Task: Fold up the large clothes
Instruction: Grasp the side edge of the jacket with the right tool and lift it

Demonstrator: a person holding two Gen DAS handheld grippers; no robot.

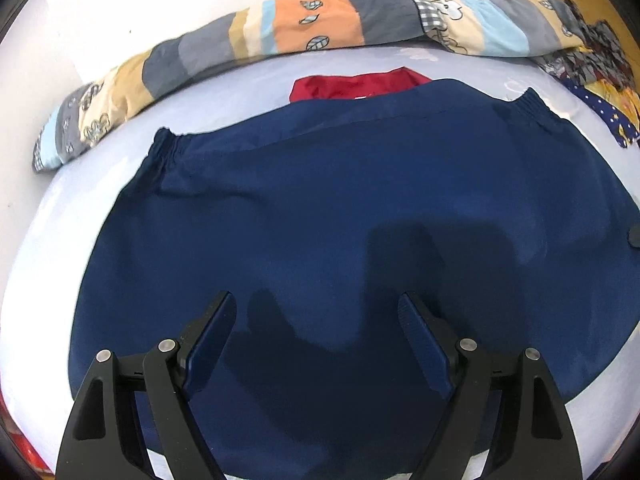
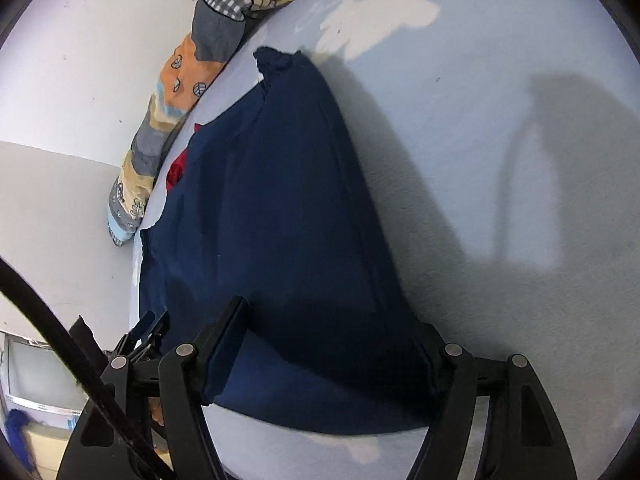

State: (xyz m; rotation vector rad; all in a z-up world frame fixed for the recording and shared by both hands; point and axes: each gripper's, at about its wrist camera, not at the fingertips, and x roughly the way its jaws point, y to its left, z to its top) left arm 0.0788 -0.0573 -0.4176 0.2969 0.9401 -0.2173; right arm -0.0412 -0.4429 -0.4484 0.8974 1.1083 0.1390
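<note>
The navy garment point(image 1: 320, 208) lies spread flat on the pale blue bed point(image 1: 72, 184), its long axis running across the left wrist view from one gathered elastic corner to the other, with a red garment point(image 1: 360, 84) tucked just beyond its far edge and a patchwork quilt point(image 1: 240, 36) rolled along the wall. The left gripper point(image 1: 316, 320) hangs over the near middle of the cloth, jaws spread wide with nothing between them; the right gripper point(image 2: 328, 344) sits at one end, looking along the garment's length, jaws opening, the cloth's near edge between them but seemingly unpinched. By my reading the right hand is nearer a graspable edge, so the fold likely starts there.
</note>
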